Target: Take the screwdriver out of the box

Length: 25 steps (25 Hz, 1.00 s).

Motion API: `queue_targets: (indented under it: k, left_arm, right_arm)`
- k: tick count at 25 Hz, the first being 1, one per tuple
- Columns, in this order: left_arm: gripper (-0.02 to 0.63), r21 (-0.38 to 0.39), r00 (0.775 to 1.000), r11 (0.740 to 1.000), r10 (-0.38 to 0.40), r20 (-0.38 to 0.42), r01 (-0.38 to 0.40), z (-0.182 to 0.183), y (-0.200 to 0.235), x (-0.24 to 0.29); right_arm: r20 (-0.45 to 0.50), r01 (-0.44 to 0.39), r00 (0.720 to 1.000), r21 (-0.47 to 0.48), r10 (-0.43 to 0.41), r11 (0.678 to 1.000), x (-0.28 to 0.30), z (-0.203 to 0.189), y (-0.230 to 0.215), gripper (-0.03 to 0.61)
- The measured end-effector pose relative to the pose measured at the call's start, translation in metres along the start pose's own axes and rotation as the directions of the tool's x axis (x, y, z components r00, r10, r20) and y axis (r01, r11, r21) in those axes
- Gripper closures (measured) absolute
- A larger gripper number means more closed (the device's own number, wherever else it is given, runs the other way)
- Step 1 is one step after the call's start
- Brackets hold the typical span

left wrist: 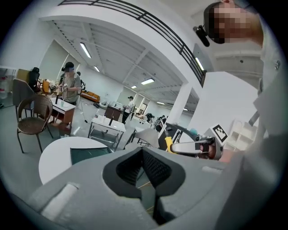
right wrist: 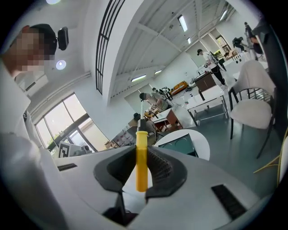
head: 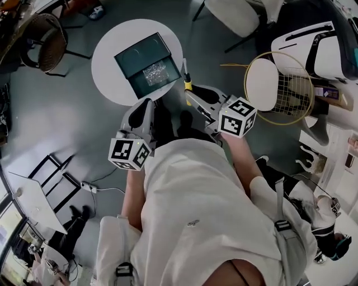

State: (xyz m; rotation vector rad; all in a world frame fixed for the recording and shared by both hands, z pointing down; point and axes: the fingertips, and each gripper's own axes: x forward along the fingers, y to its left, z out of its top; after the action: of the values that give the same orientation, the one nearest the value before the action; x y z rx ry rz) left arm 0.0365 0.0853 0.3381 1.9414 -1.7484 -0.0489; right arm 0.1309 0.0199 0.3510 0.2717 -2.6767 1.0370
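The screwdriver (head: 188,84) has a yellow handle and a dark shaft. It stands upright between the jaws of my right gripper (head: 191,94), which is shut on the handle (right wrist: 141,164), off the near right rim of the round white table (head: 109,53). The dark green box (head: 144,61) lies open on that table, with a shiny crumpled lining inside. My left gripper (head: 148,104) hovers at the table's near edge, shut with nothing in it (left wrist: 144,168). In the left gripper view the screwdriver (left wrist: 168,143) shows to the right, beyond the box (left wrist: 87,154).
A badminton racket (head: 279,86) lies on a white stool to the right. A wicker chair (head: 47,42) stands far left and a white chair (head: 238,14) at the top. A power strip (head: 89,187) and its cable lie on the floor at the left.
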Motion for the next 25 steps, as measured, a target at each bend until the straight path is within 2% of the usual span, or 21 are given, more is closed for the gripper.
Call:
queue_targets:
  k: [5, 10, 13, 18, 25]
  left_arm:
    - [0.604, 0.037, 0.999, 0.999, 0.038, 0.037, -0.039, -0.003, -0.029, -0.027]
    - [0.604, 0.046, 0.988, 0.993, 0.100, 0.117, -0.106, 0.007, -0.041, -0.056]
    - [0.603, 0.057, 0.980, 0.989, 0.125, 0.157, -0.136, 0.017, -0.043, -0.067]
    - [0.604, 0.066, 0.968, 0.982, 0.163, 0.191, -0.178, 0.024, -0.041, -0.082]
    - [0.604, 0.075, 0.969, 0.980, 0.166, 0.183, -0.183, 0.021, -0.042, -0.082]
  right_arm:
    - [0.098, -0.043, 0.994, -0.082, 0.051, 0.996, -0.034, 0.009, 0.010, 0.497]
    - [0.237, -0.137, 0.959, -0.085, 0.154, 0.987, -0.061, 0.039, 0.033, 0.497]
    - [0.288, -0.133, 0.944, -0.124, 0.164, 0.983, -0.076, 0.056, 0.044, 0.499]
    - [0.309, -0.121, 0.936, -0.177, 0.172, 0.977, -0.092, 0.065, 0.054, 0.500]
    - [0.309, -0.105, 0.938, -0.188, 0.161, 0.977, -0.101, 0.058, 0.056, 0.500]
